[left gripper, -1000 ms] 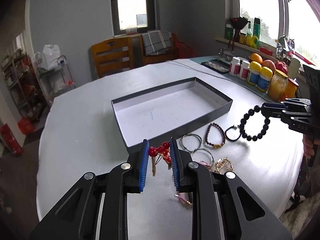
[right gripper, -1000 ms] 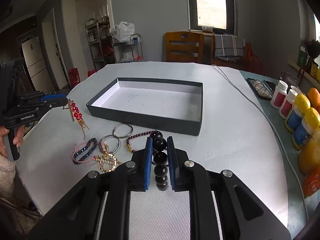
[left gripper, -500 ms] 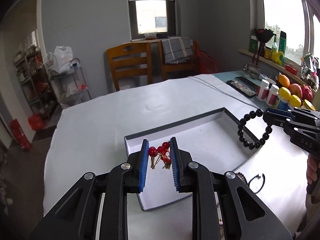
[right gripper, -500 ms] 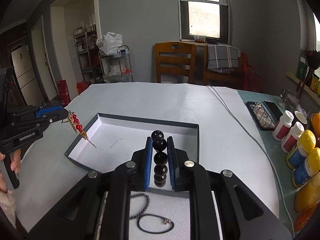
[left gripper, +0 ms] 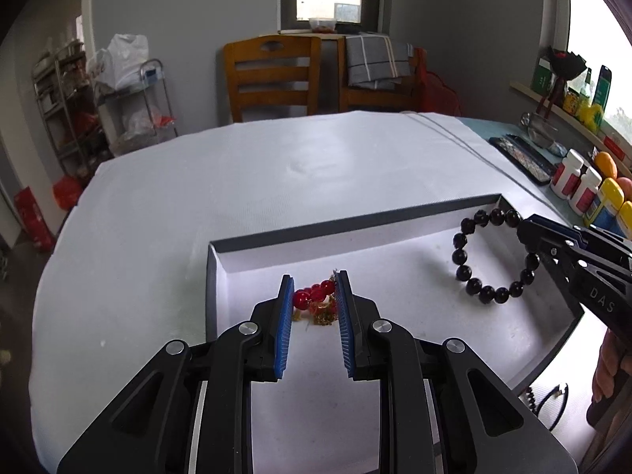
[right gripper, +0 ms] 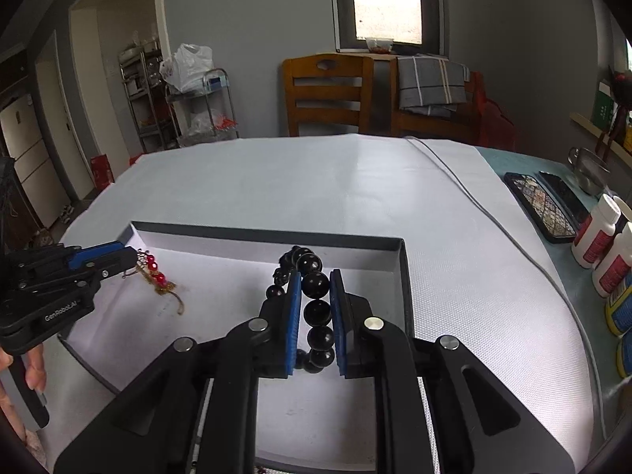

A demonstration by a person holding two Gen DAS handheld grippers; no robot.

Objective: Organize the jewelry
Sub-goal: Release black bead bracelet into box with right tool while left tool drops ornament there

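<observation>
A shallow grey box (left gripper: 355, 219) with a white floor lies on the white tablecloth. My left gripper (left gripper: 314, 276) hangs over its left part, shut on a red-bead and gold-chain piece (left gripper: 312, 296). In the right wrist view that piece (right gripper: 158, 278) dangles from the left gripper (right gripper: 132, 256), and its gold tail touches the floor of the box (right gripper: 276, 234). My right gripper (right gripper: 316, 276) is shut on a black bead bracelet (right gripper: 316, 284) over the box's right part. From the left wrist view the bracelet (left gripper: 488, 294) hangs as a loop from the right gripper (left gripper: 527, 227).
Pill bottles (left gripper: 568, 175) and phones (right gripper: 541, 205) line the table's right side, and a thin cable (right gripper: 474, 197) runs across the cloth. Wooden chairs (left gripper: 272, 75) stand behind the table. A black cord bracelet (left gripper: 553, 399) lies outside the box's near right corner.
Both grippers have moved forward from the loose jewellery to above the box and sunk lower, each still holding its piece. The gold tail now reaches the box floor.
</observation>
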